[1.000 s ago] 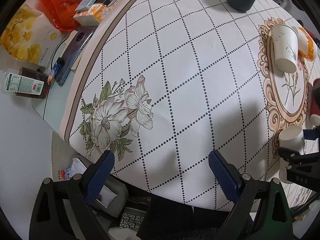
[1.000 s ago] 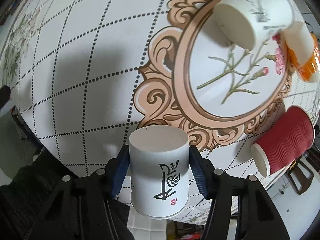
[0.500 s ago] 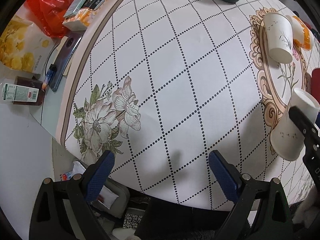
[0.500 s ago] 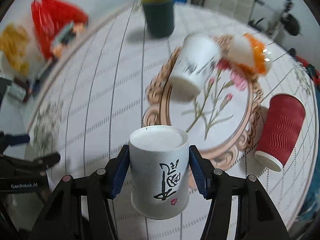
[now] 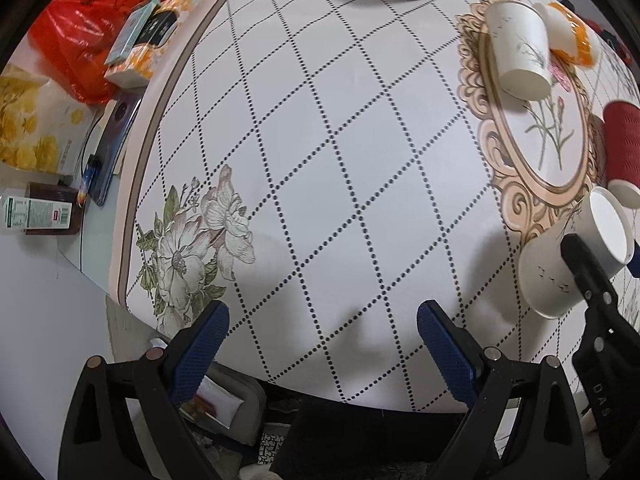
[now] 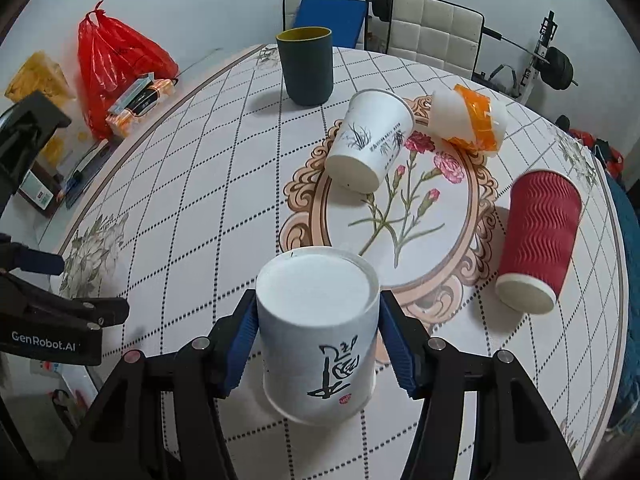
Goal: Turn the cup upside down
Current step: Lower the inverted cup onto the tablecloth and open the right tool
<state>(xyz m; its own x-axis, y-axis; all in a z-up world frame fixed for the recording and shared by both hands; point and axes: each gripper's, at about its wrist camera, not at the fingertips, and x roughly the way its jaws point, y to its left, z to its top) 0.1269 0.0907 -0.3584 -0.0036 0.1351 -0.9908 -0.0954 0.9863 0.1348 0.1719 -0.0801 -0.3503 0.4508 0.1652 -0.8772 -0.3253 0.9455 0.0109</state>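
Note:
My right gripper (image 6: 318,344) is shut on a white paper cup (image 6: 318,332) with black calligraphy. The cup is held above the table near its front edge, its closed base pointing away from me and its rim toward me. In the left wrist view the same cup (image 5: 560,268) hangs tilted at the far right, with the right gripper's black frame (image 5: 600,320) across it. My left gripper (image 5: 322,344) is open and empty over the table's front edge.
A white cup (image 6: 368,146), an orange-and-white cup (image 6: 468,122) and a red ribbed cup (image 6: 536,240) lie on their sides on the round table (image 6: 200,184). A dark green cup (image 6: 306,66) stands upright at the back. A red bag (image 6: 116,64) and boxes sit left; chairs stand behind.
My right gripper has lifted the white cup and swung its view from down at the table up to level. The left gripper has barely moved.

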